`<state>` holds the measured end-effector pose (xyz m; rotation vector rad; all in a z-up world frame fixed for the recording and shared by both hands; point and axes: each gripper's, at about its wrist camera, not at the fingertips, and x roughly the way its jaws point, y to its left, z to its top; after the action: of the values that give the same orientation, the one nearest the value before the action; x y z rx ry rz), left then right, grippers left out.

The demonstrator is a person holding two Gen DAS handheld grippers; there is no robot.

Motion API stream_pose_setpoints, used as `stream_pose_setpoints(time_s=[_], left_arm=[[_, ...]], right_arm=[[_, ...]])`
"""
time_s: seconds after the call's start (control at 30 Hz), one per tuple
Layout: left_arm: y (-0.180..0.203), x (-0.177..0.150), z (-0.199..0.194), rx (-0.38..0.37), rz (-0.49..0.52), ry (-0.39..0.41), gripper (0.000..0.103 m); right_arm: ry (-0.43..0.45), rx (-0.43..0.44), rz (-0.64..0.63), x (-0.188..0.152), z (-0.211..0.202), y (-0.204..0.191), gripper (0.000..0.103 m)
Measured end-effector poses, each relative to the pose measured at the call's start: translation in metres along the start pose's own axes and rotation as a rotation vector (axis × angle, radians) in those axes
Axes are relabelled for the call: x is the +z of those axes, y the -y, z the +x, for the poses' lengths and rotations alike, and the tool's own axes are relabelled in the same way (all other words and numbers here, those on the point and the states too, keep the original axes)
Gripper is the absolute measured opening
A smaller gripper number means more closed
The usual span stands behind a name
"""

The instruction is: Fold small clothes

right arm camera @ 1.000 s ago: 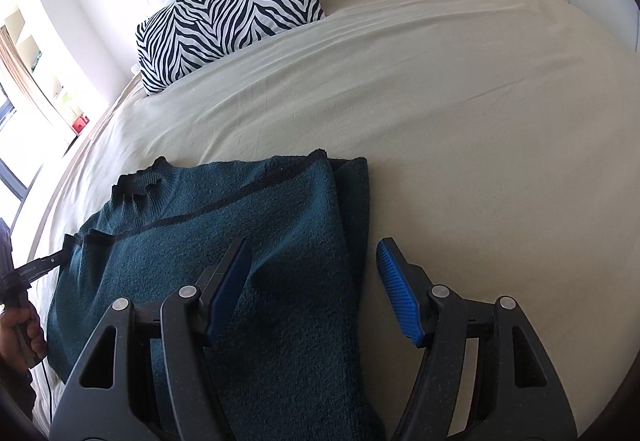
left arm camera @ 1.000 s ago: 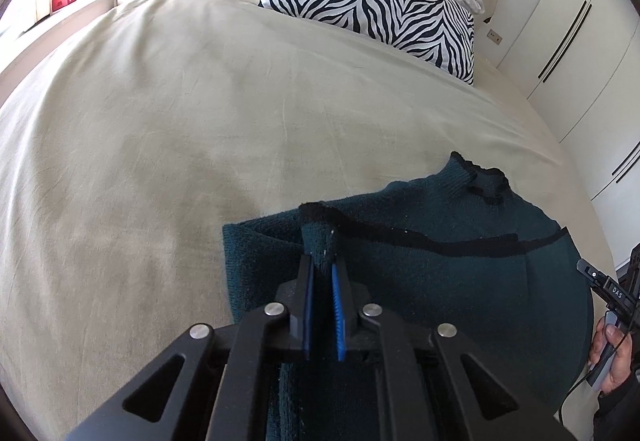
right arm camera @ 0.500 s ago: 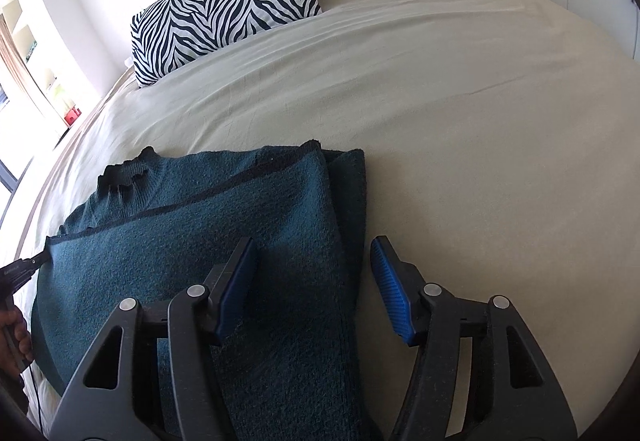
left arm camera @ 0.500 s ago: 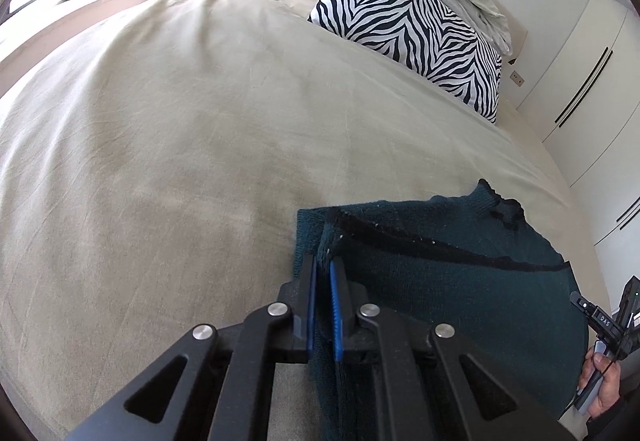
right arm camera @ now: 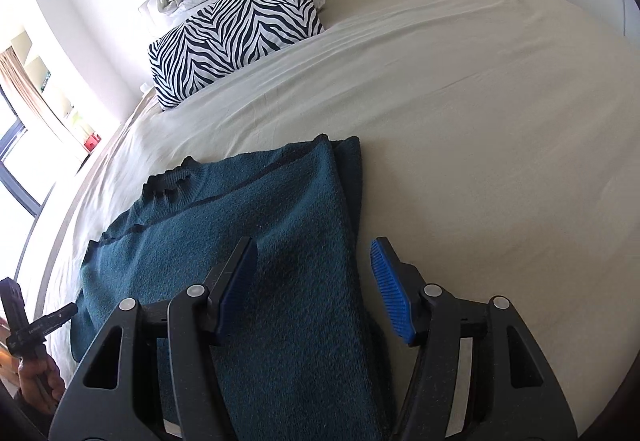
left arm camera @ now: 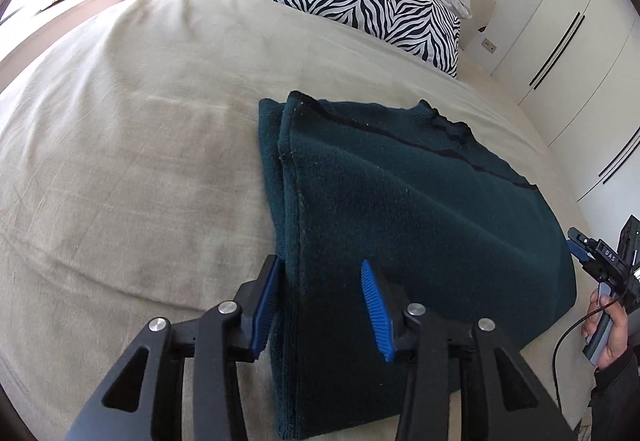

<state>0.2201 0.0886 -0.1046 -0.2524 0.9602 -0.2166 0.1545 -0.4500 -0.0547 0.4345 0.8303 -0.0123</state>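
One wide bed (left arm camera: 120,161) in a beige sheet carries a dark teal sweater (left arm camera: 400,209), folded lengthwise, near its foot edge. A zebra-print pillow (right arm camera: 236,37) lies at the head. The left gripper (left arm camera: 320,305) and right gripper (right arm camera: 314,289) each hover with fingers spread wide over the sweater, holding nothing.

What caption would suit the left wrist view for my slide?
Open left gripper straddling the folded edge of a dark teal sweater on a beige bed, zebra-print pillow behind.
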Motion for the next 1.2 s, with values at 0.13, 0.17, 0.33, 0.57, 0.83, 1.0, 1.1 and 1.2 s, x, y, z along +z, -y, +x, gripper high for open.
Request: stream_pose_setpoints(time_s=[0.13,0.17,0.33,0.57,0.83,1.0,1.1,1.2], left_arm=[[-0.007,-0.004,-0.005,0.005,-0.043,0.009,0.02],[-0.008,-0.004,-0.006,0.005,-0.044,0.01,0.017],[-0.008,-0.011,-0.016,0.025,-0.042,0.028,0.008],[-0.019,-0.033,-0.021,0.037,-0.099,0.045,0.008],[-0.027,-0.033,-0.022,0.039,-0.101,0.042,0.026],[-0.014,-0.028,-0.038,0.061,-0.068,0.092,0.029],[0.002,-0.021,-0.038,0.06,-0.019,0.116,0.034],[0.018,-0.021,-0.022,0.073,0.044,0.089,0.041]], right_arm=[[-0.017,-0.012,0.014,-0.014,-0.007,0.007,0.058],[-0.016,-0.011,0.019,-0.017,-0.009,0.008,0.058],[-0.022,-0.011,0.044,-0.028,-0.01,0.017,0.058],[-0.021,-0.022,0.033,-0.034,-0.01,0.022,0.058],[0.007,-0.034,0.08,-0.037,-0.028,0.036,0.058],[0.02,-0.027,0.15,-0.04,-0.044,0.055,0.058],[0.015,-0.014,0.16,-0.044,-0.046,0.06,0.058],[0.001,-0.023,0.119,-0.048,-0.042,0.056,0.058]])
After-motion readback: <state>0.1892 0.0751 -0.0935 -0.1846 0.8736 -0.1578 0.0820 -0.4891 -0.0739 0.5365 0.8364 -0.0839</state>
